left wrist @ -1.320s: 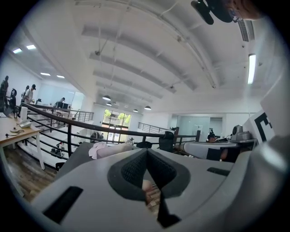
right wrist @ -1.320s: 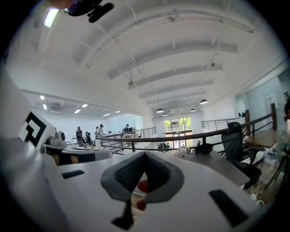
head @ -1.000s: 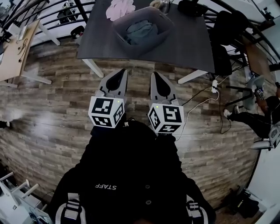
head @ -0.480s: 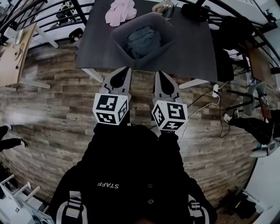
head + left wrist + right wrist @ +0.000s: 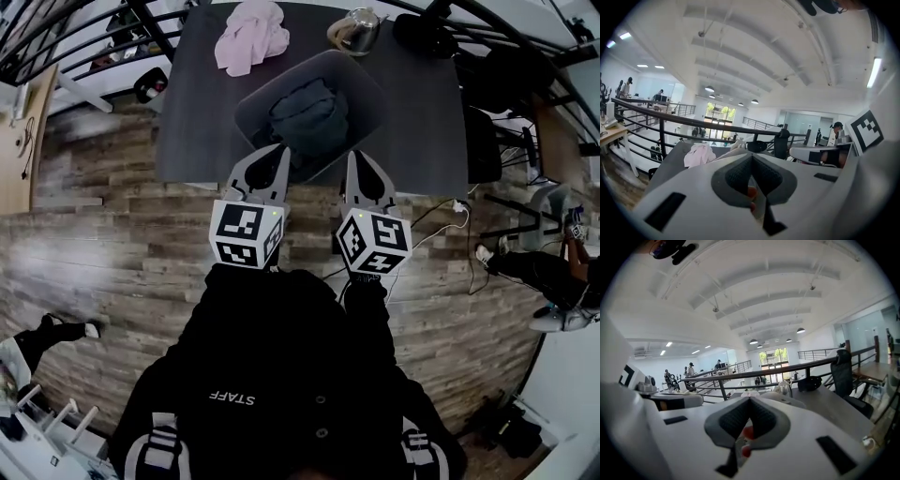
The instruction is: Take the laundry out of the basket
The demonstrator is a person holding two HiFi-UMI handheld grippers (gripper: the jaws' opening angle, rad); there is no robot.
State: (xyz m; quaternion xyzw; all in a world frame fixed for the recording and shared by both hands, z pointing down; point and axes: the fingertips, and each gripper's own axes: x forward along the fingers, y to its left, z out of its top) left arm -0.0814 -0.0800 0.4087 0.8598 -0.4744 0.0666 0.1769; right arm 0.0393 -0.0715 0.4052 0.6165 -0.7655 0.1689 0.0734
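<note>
The left claw and the right claw each have their jaws pressed together with nothing between them. In the head view their tips overlap the near rim of the grey basket; whether they touch it is unclear. The basket sits on the dark surface with dark teal laundry bundled inside, single pieces impossible to separate. A pink garment and a shiny kettle lie beyond it. In both gripper views the claws' own bodies hide the basket. The person's black jacket reads "STAFF", upside down.
</note>
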